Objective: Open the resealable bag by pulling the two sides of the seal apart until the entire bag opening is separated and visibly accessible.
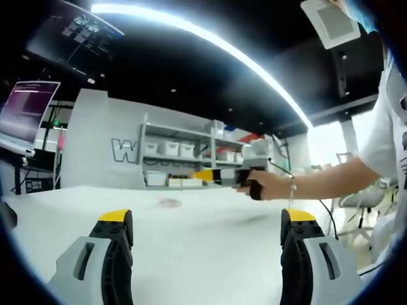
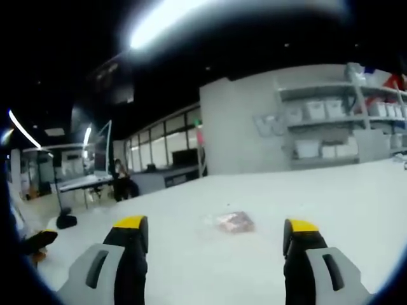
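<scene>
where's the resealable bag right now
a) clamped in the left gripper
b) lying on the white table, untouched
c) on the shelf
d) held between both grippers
b: the bag lies flat on the white table, ahead of the open right gripper and clear of its jaws.

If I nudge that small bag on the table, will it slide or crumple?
The bag lies flat and thin on the smooth white table, so it probably slides easily. It looks like soft clear film, likely floppy and light. Both tongs, left and right, are open.
</scene>
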`<control>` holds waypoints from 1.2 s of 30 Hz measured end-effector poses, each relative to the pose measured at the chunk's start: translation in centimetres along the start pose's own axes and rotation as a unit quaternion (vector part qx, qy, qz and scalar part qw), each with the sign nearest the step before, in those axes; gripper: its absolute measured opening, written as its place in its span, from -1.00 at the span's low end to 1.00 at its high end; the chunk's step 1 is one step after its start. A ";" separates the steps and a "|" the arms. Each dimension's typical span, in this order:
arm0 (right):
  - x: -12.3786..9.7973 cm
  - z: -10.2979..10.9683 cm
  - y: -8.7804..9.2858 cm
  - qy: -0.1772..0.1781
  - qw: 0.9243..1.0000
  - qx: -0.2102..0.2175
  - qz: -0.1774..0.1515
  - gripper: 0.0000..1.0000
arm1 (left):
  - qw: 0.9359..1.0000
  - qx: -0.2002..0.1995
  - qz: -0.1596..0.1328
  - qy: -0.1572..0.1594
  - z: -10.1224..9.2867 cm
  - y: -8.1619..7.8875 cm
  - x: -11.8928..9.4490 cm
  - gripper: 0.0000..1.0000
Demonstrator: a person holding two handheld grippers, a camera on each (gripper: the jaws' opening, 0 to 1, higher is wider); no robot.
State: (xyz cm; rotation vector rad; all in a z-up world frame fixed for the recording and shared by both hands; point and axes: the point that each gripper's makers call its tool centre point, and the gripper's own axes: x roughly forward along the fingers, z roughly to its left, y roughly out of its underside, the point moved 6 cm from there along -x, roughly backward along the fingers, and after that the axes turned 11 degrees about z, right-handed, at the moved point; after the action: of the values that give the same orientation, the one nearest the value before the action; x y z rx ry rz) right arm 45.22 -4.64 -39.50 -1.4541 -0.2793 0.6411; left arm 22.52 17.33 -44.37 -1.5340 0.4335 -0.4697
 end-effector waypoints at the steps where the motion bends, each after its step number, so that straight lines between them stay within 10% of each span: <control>1: -0.1 0.0 0.0 0.000 1.000 0.000 0.000 0.78 | 1.000 0.000 0.000 0.000 0.0 0.0 0.0 0.89; 36: -4.5 -0.2 0.8 -0.004 1.000 0.004 -0.020 0.77 | 1.000 0.007 0.006 -0.003 0.1 0.1 0.1 0.87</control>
State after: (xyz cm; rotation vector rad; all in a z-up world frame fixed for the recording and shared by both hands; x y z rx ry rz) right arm 41.50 -7.32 -39.37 -1.4351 -0.3094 0.6152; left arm 22.67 17.37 -44.51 -1.5181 0.4334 -0.4582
